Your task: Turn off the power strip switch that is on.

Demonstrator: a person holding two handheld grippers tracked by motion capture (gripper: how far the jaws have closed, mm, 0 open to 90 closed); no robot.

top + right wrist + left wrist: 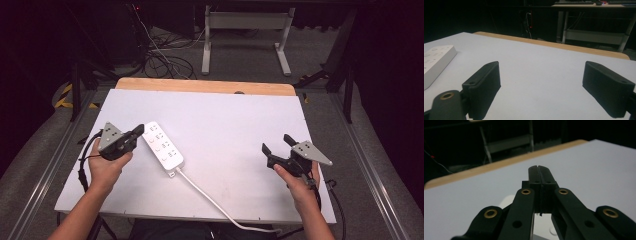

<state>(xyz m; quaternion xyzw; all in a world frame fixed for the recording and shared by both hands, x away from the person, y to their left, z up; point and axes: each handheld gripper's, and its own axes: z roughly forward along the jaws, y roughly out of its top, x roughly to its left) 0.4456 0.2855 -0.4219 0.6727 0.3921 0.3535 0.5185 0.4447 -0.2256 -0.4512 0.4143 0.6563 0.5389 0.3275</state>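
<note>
Your left fingers [541,173] are clenched flat against each other with nothing between them, while your right fingers [485,82] stand released and wide apart, bare bench [235,125] showing through the gap. Neither gripper holds anything.

The white power strip [163,145] lies flat on the white bench, left of centre, running on a slant from its far-left end toward you and to the right. Its white cable [215,202] leaves the near end and trails off over the near edge of the bench. The socket face is up, so the strip looks set out ready to be handled rather than in use.

Your left gripper [139,131] sits just beside the strip's far end, with the tips at or right over its left edge; from above you cannot tell whether they actually touch. In the left gripper view a blurred pale part of the strip [544,225] shows low behind the fingers, so the tips are above it and pointing past it. Closed as they are, those fingers seem better suited to nudging or pressing the strip than to picking it up.

Your right gripper [277,144] hovers well apart from the strip, over open bench on the right side. In the right gripper view the strip's end [437,61] lies far off to the left, outside the gap, so that hand appears to be waiting in readiness.
</note>
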